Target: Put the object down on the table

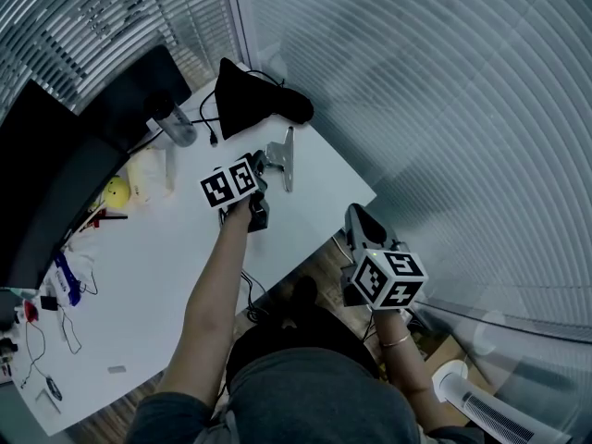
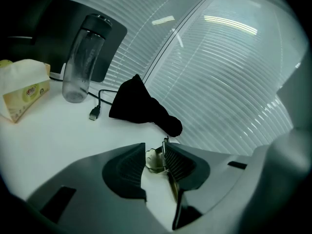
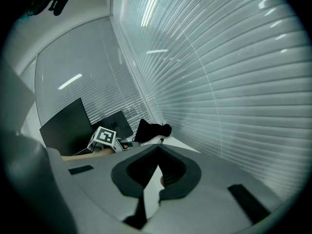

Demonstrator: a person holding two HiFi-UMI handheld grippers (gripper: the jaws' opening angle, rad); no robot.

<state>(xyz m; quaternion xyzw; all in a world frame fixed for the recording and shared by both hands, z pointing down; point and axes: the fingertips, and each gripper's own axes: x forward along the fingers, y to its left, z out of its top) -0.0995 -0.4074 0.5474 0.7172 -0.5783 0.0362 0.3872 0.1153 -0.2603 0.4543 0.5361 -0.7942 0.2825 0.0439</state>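
Your left gripper (image 2: 153, 144) is over the white table (image 1: 176, 285), and its jaws stand apart. The object, a small shiny metal piece (image 2: 154, 160), lies on the table between them, close against the jaw on the right of the left gripper view; whether it touches that jaw, I cannot tell. In the head view the metal piece (image 1: 286, 158) is near the table's far corner, just before the black bag (image 1: 254, 100). A clear bottle (image 2: 83, 57) stands further left. Your right gripper (image 3: 158, 148) is held beside the table's edge, jaws together with nothing between them.
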